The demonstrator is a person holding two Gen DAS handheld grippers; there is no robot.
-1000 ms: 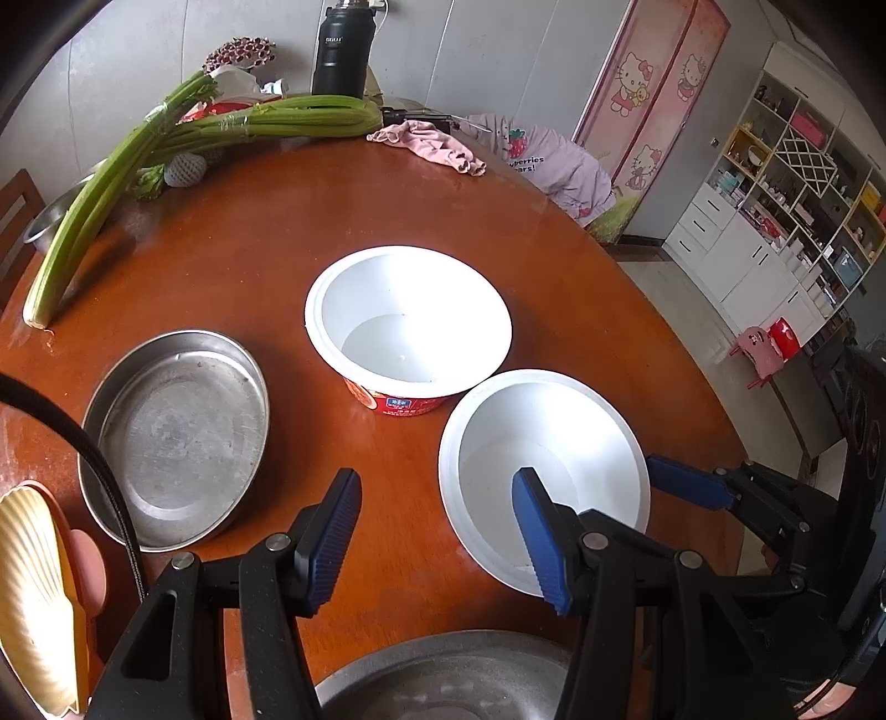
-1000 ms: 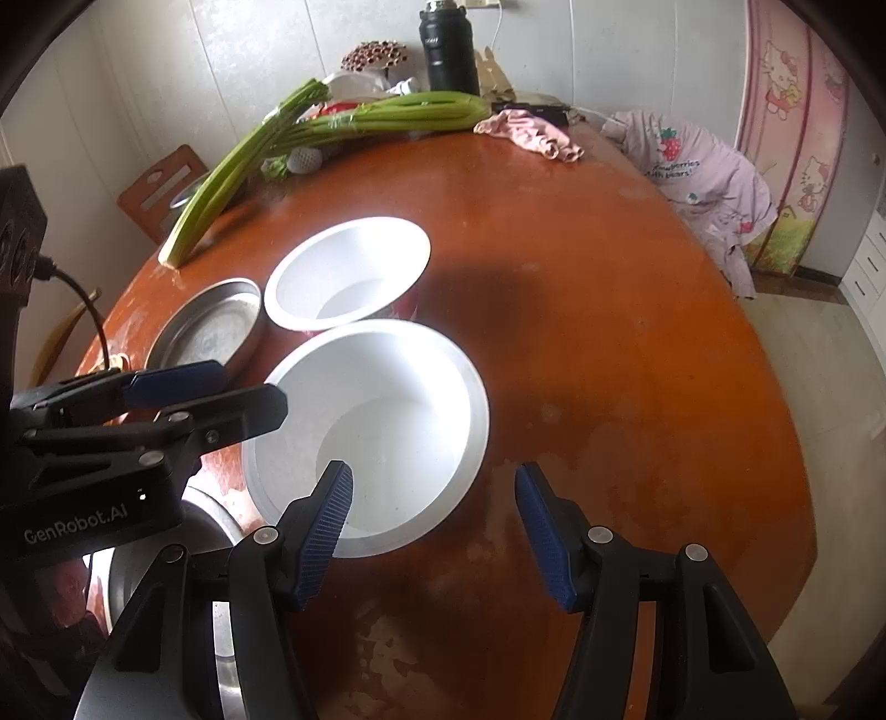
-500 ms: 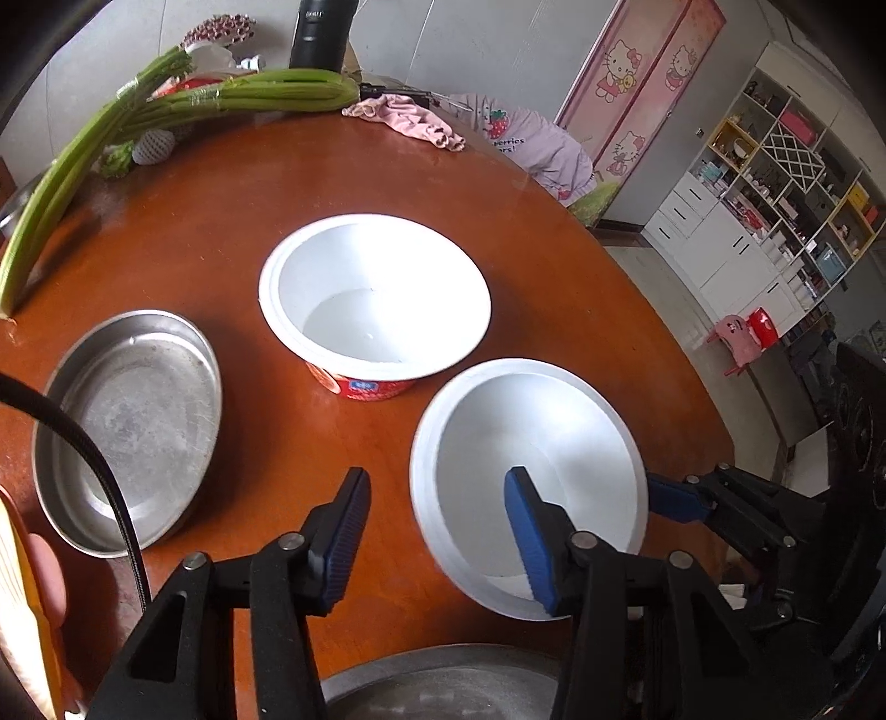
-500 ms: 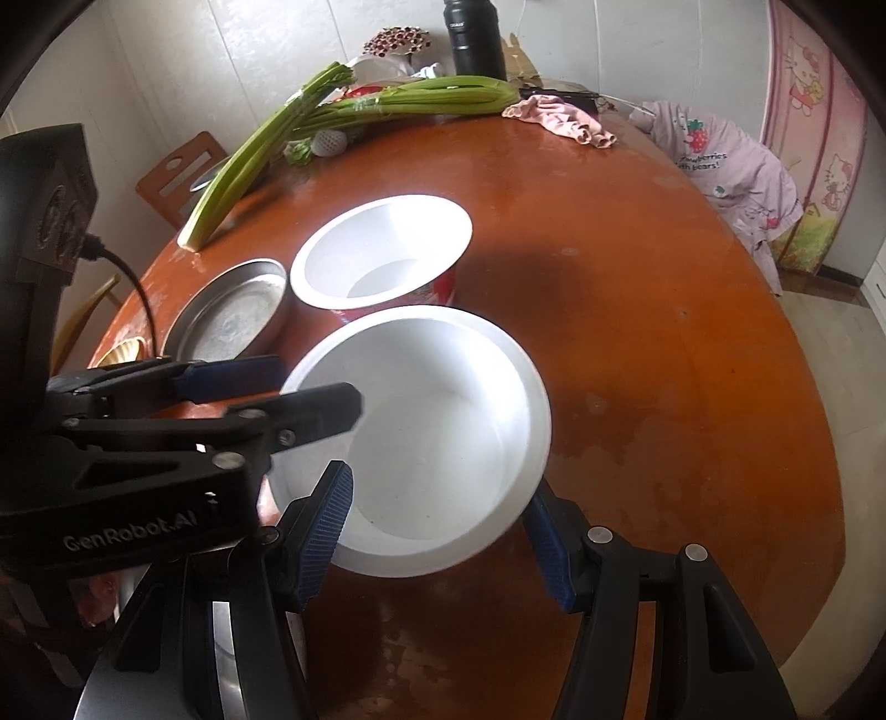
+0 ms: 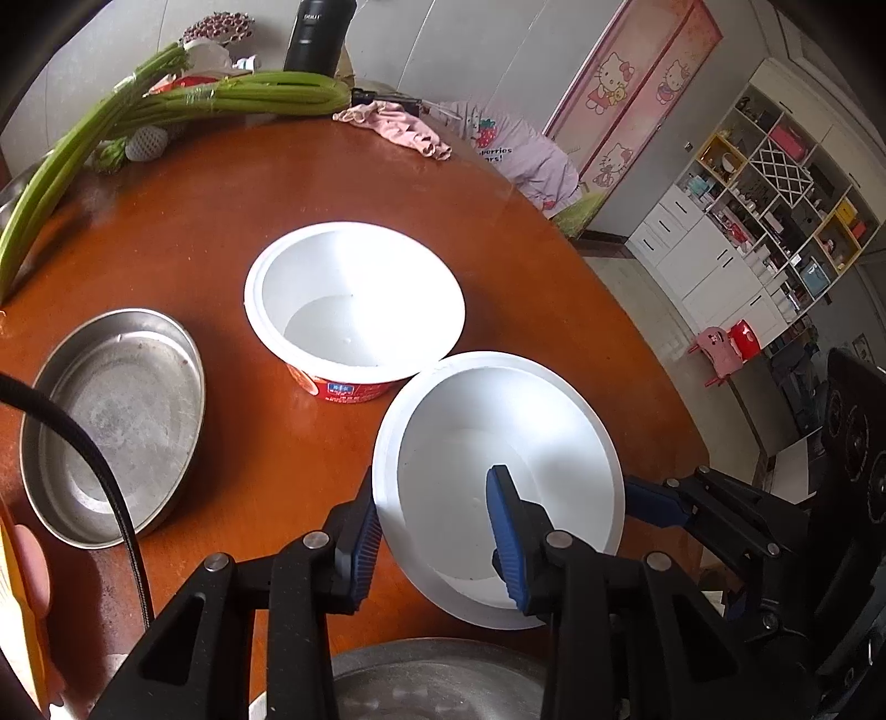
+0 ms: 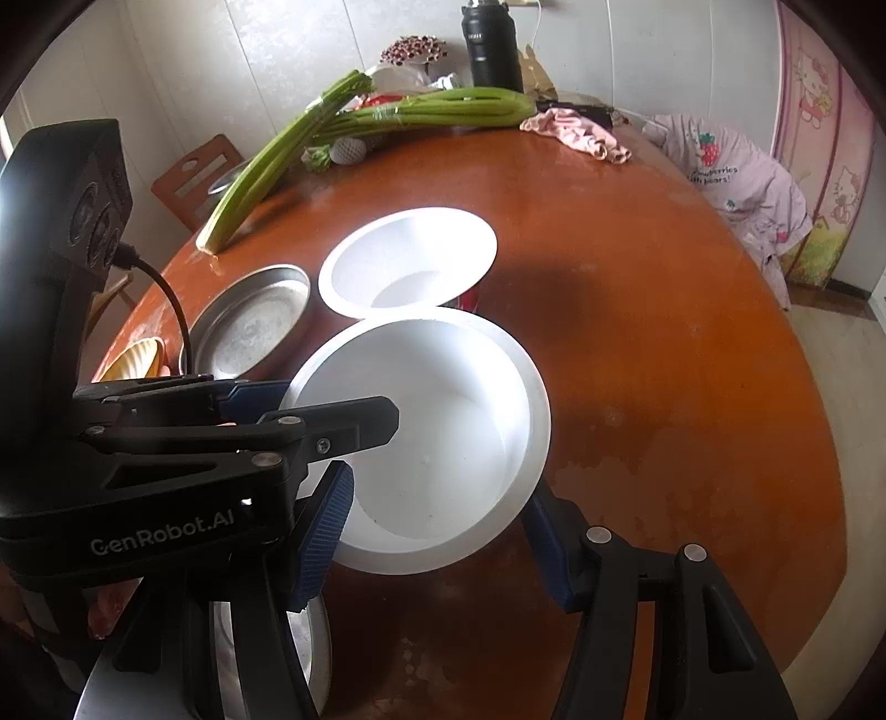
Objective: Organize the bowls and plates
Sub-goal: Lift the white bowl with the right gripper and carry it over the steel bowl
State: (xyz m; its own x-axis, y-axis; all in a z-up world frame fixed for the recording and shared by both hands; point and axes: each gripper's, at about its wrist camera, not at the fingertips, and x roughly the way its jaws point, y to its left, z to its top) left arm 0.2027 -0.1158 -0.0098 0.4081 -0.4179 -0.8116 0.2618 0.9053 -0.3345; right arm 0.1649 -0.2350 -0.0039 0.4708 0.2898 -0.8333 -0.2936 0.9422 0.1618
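Left gripper (image 5: 434,540), jaws closing, straddles the near-left rim of the white foam bowl (image 5: 531,443): one blue pad lies outside the wall, the other inside the bowl. Whether the pads already press the wall cannot be told. Right gripper (image 6: 437,529) stands partly spread on either side of the same bowl, its pads flanking the near rim, one at each edge; contact cannot be told there either.

The white foam bowl appears tilted, its far edge overlapping the rim of the red-sided noodle bowl (image 5: 354,304), which sits upright near the middle of the round brown surface (image 5: 183,221). To the left of the noodle bowl lies a shallow steel plate (image 5: 122,410); a second steel dish (image 5: 432,687) shows at the bottom edge beneath the left gripper. A yellow shell-shaped dish (image 6: 135,357) sits at the surface's left margin.

Along the far edge lie celery stalks (image 5: 221,102), a black flask (image 6: 490,47) and a pink cloth (image 5: 398,127).
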